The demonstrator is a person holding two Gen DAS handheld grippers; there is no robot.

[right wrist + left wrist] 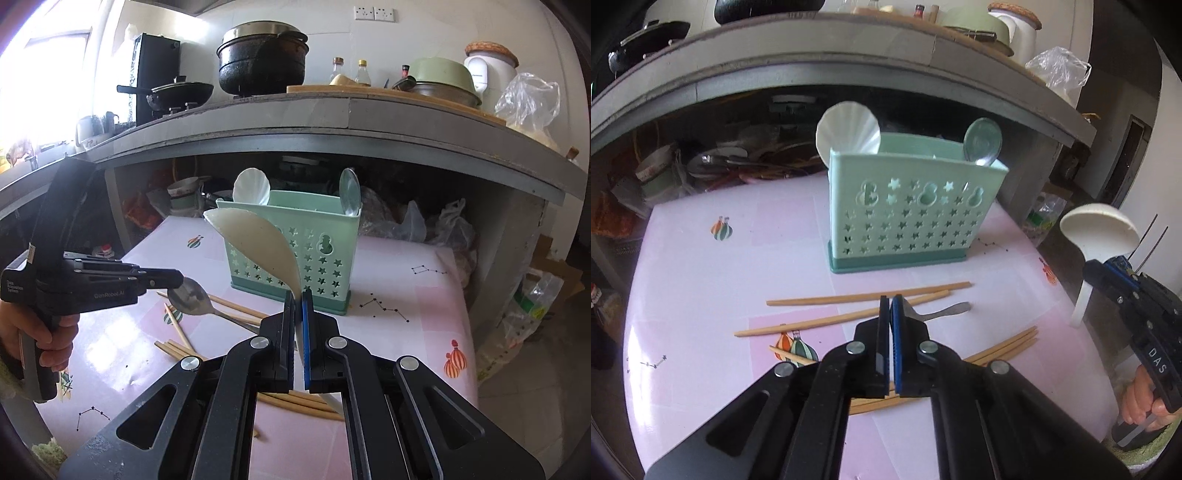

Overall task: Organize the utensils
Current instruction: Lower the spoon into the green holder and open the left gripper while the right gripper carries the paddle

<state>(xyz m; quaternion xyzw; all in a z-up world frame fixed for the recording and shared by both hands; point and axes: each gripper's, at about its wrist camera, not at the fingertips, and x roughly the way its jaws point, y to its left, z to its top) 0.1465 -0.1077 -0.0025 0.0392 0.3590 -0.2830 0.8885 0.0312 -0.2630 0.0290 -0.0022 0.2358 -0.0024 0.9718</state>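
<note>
While your right gripper point(298, 295) is clamped on the handle of the cream rice paddle point(258, 243), blade up and held above the table in front of the green utensil caddy point(295, 251), your left gripper point(891, 301) has its fingers pinched together on the bowl of a metal spoon point(190, 297); its handle sticks out to the right, just over the chopsticks point(857, 297) scattered on the pink tablecloth point(720, 280). Caddy stands upright near the table's back edge w/ a white shell-shaped scoop point(847, 129) at its left end & a 2nd metal spoon point(982, 142) at its right end.
</note>
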